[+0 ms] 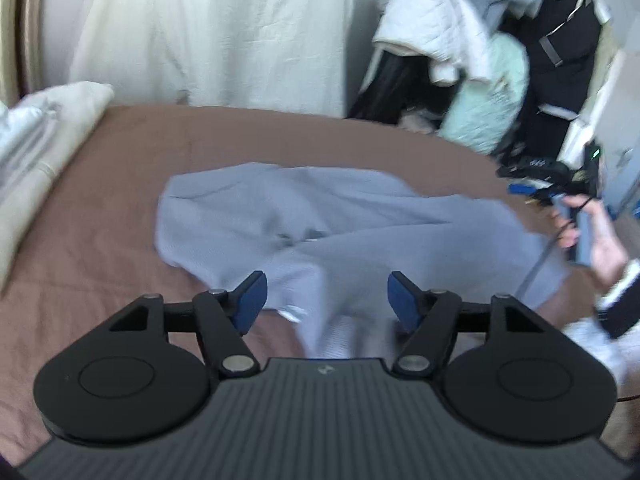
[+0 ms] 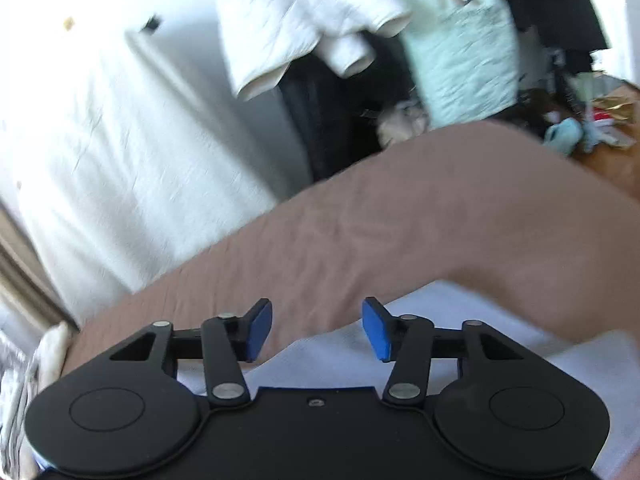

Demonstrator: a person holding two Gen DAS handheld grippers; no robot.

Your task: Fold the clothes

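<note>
Grey shirt (image 1: 320, 220) lay crumpled on the brown bed (image 1: 120, 152), stretched left-to-right — just ahead of my left claw (image 1: 324, 300), nearer than my right claw (image 2: 316, 328); both gaped, empty.

brown bed (image 1: 132, 184): crumpled grey-blue garment (image 1: 304, 220) at centre, pale folded stack (image 1: 44, 136) at left edge.

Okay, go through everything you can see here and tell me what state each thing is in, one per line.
left gripper: open, empty, above the garment's near part.
right gripper: open, empty.
light blue garment: spread on the bed, rumpled, unfolded.
brown bedsheet: covering the bed, slightly wrinkled.
clothes pile: heaped beyond the bed, unfolded.
</note>
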